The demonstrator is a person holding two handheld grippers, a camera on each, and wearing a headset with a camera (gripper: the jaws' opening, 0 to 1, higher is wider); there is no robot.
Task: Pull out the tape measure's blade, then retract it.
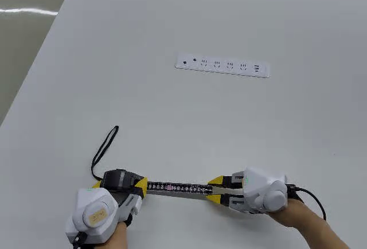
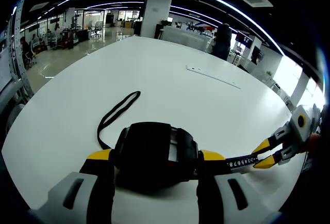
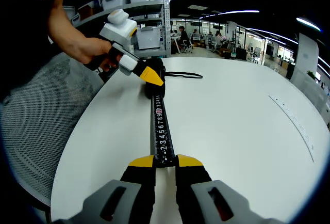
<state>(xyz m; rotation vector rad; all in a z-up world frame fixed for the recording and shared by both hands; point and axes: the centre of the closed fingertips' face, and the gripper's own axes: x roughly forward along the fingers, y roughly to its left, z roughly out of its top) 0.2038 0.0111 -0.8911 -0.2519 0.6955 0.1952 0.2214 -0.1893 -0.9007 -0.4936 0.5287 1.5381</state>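
Observation:
A black tape measure (image 1: 120, 179) rests on the white table near its front edge, with my left gripper (image 1: 139, 189) shut on its case (image 2: 154, 152). Its black blade (image 1: 179, 189) with white numbers runs right to my right gripper (image 1: 214, 190), which is shut on the blade's end. In the right gripper view the blade (image 3: 160, 131) stretches from between my yellow-tipped fingers (image 3: 141, 162) toward the case (image 3: 155, 82) and the left gripper (image 3: 149, 75). A black wrist strap (image 1: 104, 148) loops away from the case.
A white power strip (image 1: 222, 66) lies flat further back on the table (image 1: 189, 117). The table's left edge (image 1: 34, 68) borders a shiny floor. A person's hand holds each gripper.

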